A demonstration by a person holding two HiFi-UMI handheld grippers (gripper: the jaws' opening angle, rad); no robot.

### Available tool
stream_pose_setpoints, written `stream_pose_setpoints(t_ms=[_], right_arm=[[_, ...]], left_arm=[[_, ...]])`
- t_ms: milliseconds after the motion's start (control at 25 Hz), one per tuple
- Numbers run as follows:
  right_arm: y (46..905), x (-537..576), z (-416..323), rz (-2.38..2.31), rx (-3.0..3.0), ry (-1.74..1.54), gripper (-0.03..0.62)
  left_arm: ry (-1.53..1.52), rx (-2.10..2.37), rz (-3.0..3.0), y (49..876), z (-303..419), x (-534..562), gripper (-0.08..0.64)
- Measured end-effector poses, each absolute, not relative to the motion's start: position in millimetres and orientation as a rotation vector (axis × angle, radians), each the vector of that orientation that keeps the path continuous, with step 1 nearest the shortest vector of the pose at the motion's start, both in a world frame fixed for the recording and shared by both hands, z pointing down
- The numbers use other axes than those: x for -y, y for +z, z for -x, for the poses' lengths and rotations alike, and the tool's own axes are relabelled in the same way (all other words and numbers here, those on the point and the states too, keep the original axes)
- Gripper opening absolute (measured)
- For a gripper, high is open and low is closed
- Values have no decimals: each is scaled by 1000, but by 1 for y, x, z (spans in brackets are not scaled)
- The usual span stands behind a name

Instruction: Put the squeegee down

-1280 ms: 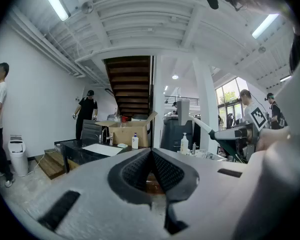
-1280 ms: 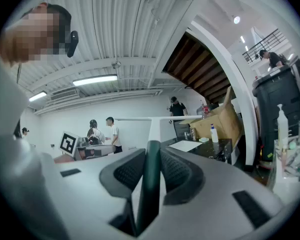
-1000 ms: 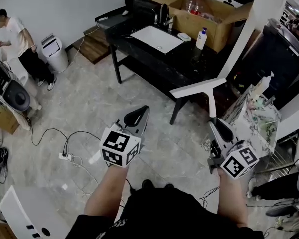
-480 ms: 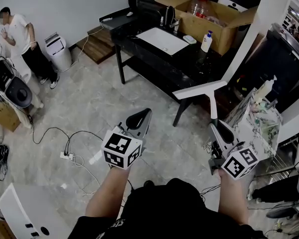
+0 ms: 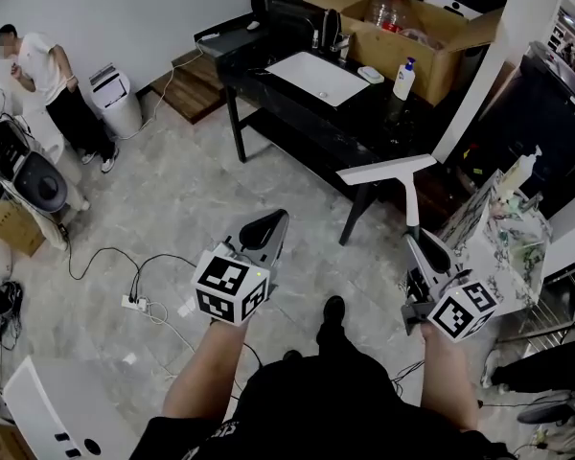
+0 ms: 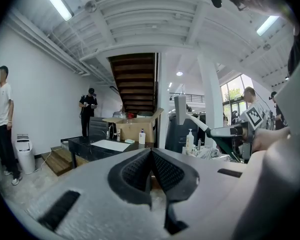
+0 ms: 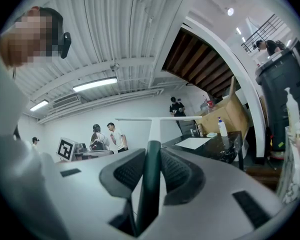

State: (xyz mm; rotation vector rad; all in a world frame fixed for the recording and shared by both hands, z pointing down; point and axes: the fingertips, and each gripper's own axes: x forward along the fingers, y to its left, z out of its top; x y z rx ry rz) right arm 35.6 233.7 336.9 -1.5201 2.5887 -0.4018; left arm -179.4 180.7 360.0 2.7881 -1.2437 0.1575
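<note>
White squeegee held in right gripper, left gripper closed empty, black table edge ahead

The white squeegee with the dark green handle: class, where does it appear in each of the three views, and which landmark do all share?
Head view: the white squeegee with a dark green handle, right of centre, above the right gripper.
Left gripper view: right of centre.
Right gripper view: centre, handle clamped between the jaws.
Landmark: the brown cardboard box.
</note>
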Motion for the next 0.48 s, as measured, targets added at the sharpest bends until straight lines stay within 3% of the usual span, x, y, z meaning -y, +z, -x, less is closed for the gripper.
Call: stream_pose_setpoints(t_ms=[480], right_arm=[[342, -128, -69, 1447, -2617, -403, 100]], left_arm=[[207, 1273, -2758, 363, 143, -85, 9]])
